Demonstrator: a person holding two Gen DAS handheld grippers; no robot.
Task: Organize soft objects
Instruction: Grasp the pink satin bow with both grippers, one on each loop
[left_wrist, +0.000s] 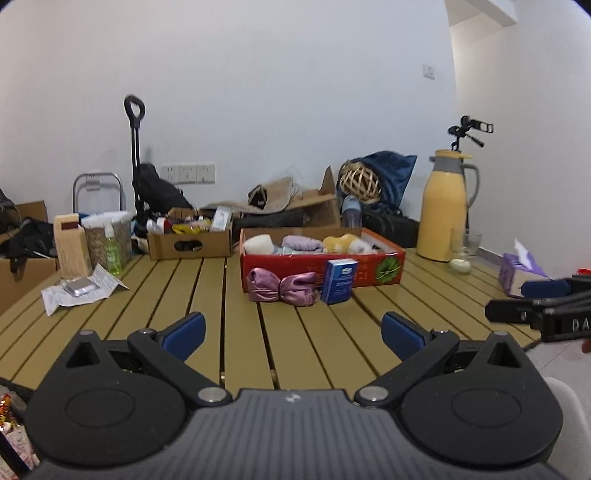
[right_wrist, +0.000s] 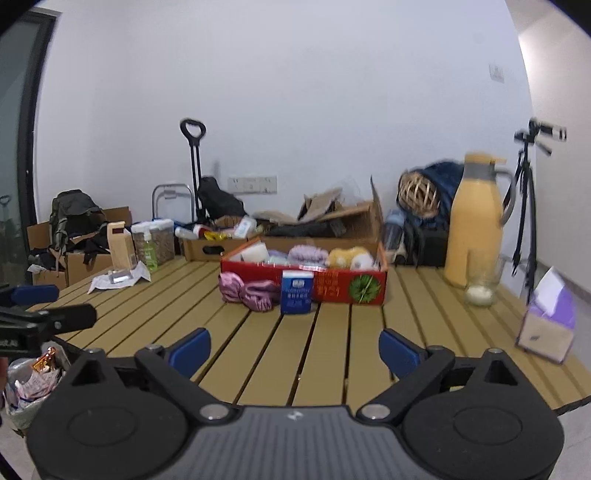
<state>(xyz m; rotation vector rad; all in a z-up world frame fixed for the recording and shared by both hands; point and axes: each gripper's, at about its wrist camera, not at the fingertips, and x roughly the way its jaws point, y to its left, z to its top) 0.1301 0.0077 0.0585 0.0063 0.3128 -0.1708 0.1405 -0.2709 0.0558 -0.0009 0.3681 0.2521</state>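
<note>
Nearest to each camera, a pair of black tongs with blue pads is seen. Both are held low over the near edge of the slatted yellow surface (left_wrist: 280, 343). The left tongs (left_wrist: 293, 332) are spread wide open, and nothing is held between the pads. The right tongs (right_wrist: 295, 349) are spread wide open too, and nothing is held there either. From the left wrist view, the tip of the right tongs is seen at the far right edge. From the right wrist view, the tip of the left tongs is seen at the far left edge.

Farther back on the surface, a red box (left_wrist: 369, 271) is placed. Soft things are packed inside it: a white sponge (left_wrist: 258, 244), a purple cloth (left_wrist: 303, 243) and a yellow fluffy thing (left_wrist: 341, 243). A shiny pink cloth bundle (left_wrist: 282, 290) is left outside on the surface, touching the front wall of the red box. A small blue carton (left_wrist: 339, 281) is stood upright just beside the bundle, against the same wall.

To the right, a tall yellow jug (left_wrist: 445, 210) is stood, with a small glass (left_wrist: 461, 258) near it. A purple tissue box (right_wrist: 548, 325) is set by the right edge. At the back left, a brown cardboard box (left_wrist: 190, 242) and a green bottle (left_wrist: 112, 253) are seen.
</note>
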